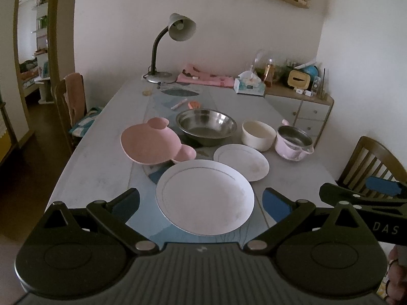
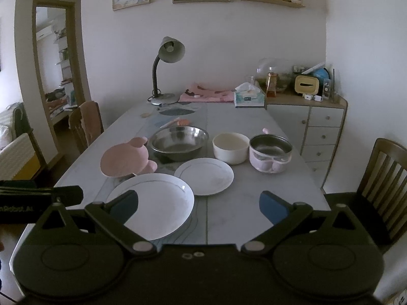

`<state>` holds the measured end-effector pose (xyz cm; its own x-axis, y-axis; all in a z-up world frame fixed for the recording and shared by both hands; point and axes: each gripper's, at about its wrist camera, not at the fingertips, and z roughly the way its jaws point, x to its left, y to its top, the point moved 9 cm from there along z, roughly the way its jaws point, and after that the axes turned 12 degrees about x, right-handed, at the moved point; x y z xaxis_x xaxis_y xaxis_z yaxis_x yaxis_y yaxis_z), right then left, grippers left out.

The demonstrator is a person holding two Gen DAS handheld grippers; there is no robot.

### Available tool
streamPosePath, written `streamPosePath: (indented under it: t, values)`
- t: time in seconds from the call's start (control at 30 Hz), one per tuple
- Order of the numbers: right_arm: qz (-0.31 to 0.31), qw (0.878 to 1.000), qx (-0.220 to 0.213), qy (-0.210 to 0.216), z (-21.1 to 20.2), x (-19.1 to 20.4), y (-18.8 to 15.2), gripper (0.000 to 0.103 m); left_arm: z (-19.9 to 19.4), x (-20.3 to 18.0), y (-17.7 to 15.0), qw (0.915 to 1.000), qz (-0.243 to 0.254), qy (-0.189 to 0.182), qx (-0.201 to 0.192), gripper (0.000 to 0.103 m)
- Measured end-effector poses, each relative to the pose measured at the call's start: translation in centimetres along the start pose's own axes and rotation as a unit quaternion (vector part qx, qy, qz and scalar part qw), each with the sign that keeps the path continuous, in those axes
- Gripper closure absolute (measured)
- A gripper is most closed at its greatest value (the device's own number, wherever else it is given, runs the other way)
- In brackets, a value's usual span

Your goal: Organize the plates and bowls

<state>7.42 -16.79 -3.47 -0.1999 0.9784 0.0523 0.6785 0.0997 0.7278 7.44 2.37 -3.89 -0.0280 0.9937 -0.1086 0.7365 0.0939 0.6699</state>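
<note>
Both tools stand wide apart and hold nothing. Low in the left wrist view the left tool (image 1: pixel 201 203) hangs over the near end of the worktop (image 1: pixel 101 167), its blue-padded fingers flanking the large white plate (image 1: pixel 204 197) without touching it. The right tool (image 2: pixel 198 207) fills the bottom of its own view, with that same plate at lower left and bare worktop between the fingers.

Just beyond the large plate, toward frame centre, lies the small white plate (image 1: pixel 241 161), their rims very close. Left of centre the pink bear-shaped plate (image 1: pixel 152 143) appears to rest tilted, one ear on or against the large plate's far rim. Behind these stand the steel bowl (image 1: pixel 206 125), the cream bowl (image 1: pixel 258 134) and, at right, the pink pot (image 1: pixel 295 143) with a metal liner.

I judge the white plates to be stiff, glazed, slippery and breakable, and fairly heavy for a two-finger pinch, so the rim is the place to grip, with one finger slid underneath. The pink plate looks like light plastic. The steel bowl should be light but slick, best taken by its rolled lip.

Farther up the frame sit a desk lamp (image 1: pixel 175 40), a tissue box (image 1: pixel 249 85) and folded pink cloth (image 1: pixel 203 76), well apart from the dishes. The leaning pink plate probably has to move before the large plate is lifted.
</note>
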Motion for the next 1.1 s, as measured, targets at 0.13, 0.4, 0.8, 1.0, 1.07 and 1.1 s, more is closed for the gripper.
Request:
streamPosePath:
  t: [0.13,0.4,0.8,1.0,1.07,1.1]
  values:
    - [0.003,1.0,-0.002,-0.003,0.1,0.1,0.0,0.001,-0.1,0.1,0.0,1.0,0.0,-0.005,-0.002,0.0]
    - [0.009,1.0,-0.002,-0.007,0.3,0.2,-0.2,0.002,-0.1,0.1,0.2,0.9999,0.004,-0.012,-0.005,0.0]
    - [-0.005,1.0,0.005,0.0,2.0,0.3,0.3,0.002,2.2,-0.1,1.0,0.9998,0.008,-0.016,0.002,0.0]
    - [-0.021,0.999,0.031,0.013,5.4,0.0,0.9,0.002,5.4,0.7,1.9,0.9999,-0.003,0.007,0.015,0.0]
    - [-0.027,0.999,0.044,0.014,7.2,-0.3,1.1,0.002,6.9,1.1,1.9,0.9994,-0.01,0.01,0.03,0.0]
    - [-0.031,0.998,0.048,0.012,8.1,-0.5,1.2,0.002,7.9,1.2,1.8,0.9991,-0.009,0.008,0.04,0.0]
